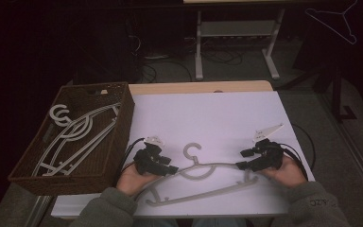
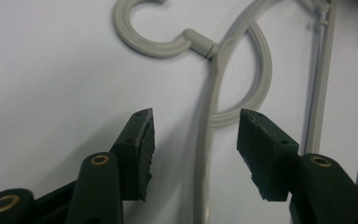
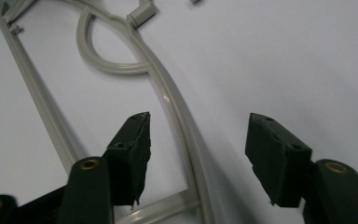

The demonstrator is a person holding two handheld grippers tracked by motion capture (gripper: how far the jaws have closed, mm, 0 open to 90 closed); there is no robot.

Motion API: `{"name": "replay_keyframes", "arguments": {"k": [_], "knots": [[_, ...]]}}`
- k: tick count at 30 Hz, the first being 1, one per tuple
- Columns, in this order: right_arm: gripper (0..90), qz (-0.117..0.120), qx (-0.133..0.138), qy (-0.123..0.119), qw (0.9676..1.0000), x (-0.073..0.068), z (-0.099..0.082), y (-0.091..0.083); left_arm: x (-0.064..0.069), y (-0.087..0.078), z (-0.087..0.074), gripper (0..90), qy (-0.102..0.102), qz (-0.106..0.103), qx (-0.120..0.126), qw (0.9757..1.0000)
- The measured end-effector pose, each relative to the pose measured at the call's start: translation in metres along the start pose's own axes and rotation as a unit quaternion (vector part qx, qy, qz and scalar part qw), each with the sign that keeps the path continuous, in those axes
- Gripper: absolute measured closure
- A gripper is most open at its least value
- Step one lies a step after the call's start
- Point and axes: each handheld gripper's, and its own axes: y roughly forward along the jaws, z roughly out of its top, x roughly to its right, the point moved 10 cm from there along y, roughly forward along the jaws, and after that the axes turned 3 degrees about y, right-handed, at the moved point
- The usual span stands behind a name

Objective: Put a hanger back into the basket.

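A grey plastic hanger (image 1: 208, 166) lies flat on the white table top (image 1: 208, 118), hook toward the far side. My left gripper (image 1: 171, 169) is at its left shoulder. In the left gripper view the jaws of the left gripper (image 2: 196, 140) stand apart on either side of the hanger's arm (image 2: 204, 140), pads clear of it. My right gripper (image 1: 241, 159) is at the right shoulder. The right gripper (image 3: 198, 144) likewise straddles the hanger's arm (image 3: 172, 102) with a gap on both sides.
A brown wicker basket (image 1: 123, 123) stands at the table's left, holding several grey hangers (image 1: 75, 132). A thin wire hanger (image 1: 333, 21) hangs at the upper right. Table legs and cables sit on the floor beyond the far edge.
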Motion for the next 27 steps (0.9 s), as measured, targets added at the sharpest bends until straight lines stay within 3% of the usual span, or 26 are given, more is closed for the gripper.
{"name": "replay_keyframes", "arguments": {"k": [5,8,11,21,27], "knots": [[54.5,-0.007,-0.03,-0.022,0.9993,-0.003,-0.006,0.009,0.004,0.005,-0.01,54.1,0.01,-0.009,-0.026,0.9996],[57.3,-0.012,-0.04,-0.027,0.9988,-0.003,-0.008,0.011,0.006,0.008,-0.014,56.6,0.013,-0.014,-0.04,0.999],[64.0,-0.016,-0.054,-0.03,0.998,-0.004,-0.011,0.014,0.006,0.009,-0.015,61.6,0.021,-0.01,-0.045,0.9987],[74.5,-0.04,-0.059,-0.058,0.9957,-0.004,-0.012,0.015,0.005,0.006,-0.018,66.1,0.044,0.018,-0.067,0.9966],[77.6,-0.045,-0.062,-0.07,0.9947,-0.003,-0.012,0.016,0.001,0.006,-0.019,78.0,0.049,0.026,-0.076,0.9956]]}}
